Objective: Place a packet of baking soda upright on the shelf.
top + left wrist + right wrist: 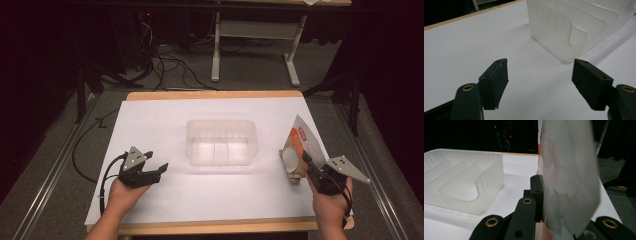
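Right jaws: closed on the lower part of a snack pouch (569,182), one black pad pressed flat against its silvery side in the right gripper view.
Right gripper (311,167): held in the person's right hand (331,202) near the front right corner of the table, the grey plate on top angled outward.
Snack pouch (299,149): upright and slightly tilted, silver with an orange and white printed face and a red mark near its top; it is off to the right of the container and apart from it; whether its bottom touches the table I cannot tell.
Left jaws: spread wide apart with nothing between them, the pads hanging over bare white surface in the left gripper view.
Left gripper (156,161): held in the person's left hand (125,192) at the front left, pointing towards the container and near it without touching.
Container (221,141): clear plastic tub, oblong with ribbed walls and inner dividers, standing in the middle of the table; its near corner shows in the left gripper view (564,27).
Table (165,115): covered by a white sheet, with a wooden edge showing round it.
Behind: dark floor with black cables (167,65) and the white legs of another table (255,35).
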The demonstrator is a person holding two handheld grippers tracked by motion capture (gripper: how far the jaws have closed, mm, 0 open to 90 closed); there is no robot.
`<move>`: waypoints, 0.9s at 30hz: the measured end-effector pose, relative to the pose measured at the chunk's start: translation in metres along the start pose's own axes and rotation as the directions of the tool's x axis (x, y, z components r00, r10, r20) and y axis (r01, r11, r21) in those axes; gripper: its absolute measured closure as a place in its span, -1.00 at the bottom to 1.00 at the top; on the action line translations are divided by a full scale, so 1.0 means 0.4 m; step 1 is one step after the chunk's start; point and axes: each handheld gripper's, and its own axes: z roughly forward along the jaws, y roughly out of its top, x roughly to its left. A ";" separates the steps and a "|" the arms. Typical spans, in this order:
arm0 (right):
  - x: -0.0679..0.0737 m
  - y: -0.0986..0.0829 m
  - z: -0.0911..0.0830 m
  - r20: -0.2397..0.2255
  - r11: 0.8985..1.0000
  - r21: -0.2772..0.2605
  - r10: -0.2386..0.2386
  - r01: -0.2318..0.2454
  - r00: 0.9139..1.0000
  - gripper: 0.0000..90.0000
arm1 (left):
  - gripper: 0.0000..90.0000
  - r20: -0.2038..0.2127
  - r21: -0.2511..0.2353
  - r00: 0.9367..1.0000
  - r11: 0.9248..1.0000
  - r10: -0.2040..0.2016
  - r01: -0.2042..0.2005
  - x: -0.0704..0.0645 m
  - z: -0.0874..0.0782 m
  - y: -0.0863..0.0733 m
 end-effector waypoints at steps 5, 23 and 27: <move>0.010 0.013 -0.018 -0.006 1.000 -0.026 -0.012 0.012 1.000 1.00 | -0.34 -0.006 -0.010 1.000 1.000 -0.004 0.004 0.000 -0.003 0.001; 0.037 0.033 -0.034 -0.022 0.996 -0.092 -0.002 0.000 1.000 1.00 | -0.34 -0.011 -0.003 1.000 1.000 -0.006 0.006 0.002 0.002 0.000; 0.050 0.037 -0.030 -0.026 0.995 -0.096 -0.009 0.006 1.000 1.00 | -0.34 -0.008 -0.004 1.000 1.000 0.004 -0.004 -0.005 -0.002 0.000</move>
